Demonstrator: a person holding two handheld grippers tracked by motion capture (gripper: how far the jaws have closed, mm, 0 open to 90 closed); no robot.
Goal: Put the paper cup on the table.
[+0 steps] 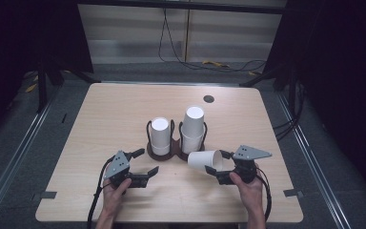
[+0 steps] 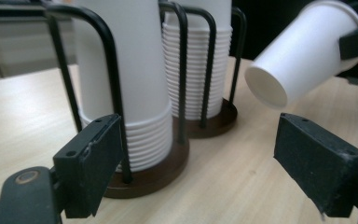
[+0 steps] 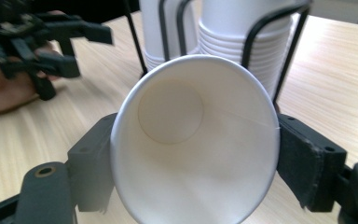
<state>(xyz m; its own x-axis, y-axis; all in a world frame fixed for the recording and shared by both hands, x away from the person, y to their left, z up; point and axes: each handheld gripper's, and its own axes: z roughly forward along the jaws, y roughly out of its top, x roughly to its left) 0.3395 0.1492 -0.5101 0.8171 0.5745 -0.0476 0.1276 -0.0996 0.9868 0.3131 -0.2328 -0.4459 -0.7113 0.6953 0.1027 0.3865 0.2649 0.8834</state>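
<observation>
A white paper cup is gripped sideways by the right hand-held gripper above the wooden worktop, apparently clear of the black wire cup holder. The left hand-held gripper is held open, empty.

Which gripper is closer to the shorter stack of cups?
Left. The left gripper sits just in front of the shorter stack, jaws open. The right gripper is farther off, beyond the taller stack, clamping a single paper cup.
</observation>
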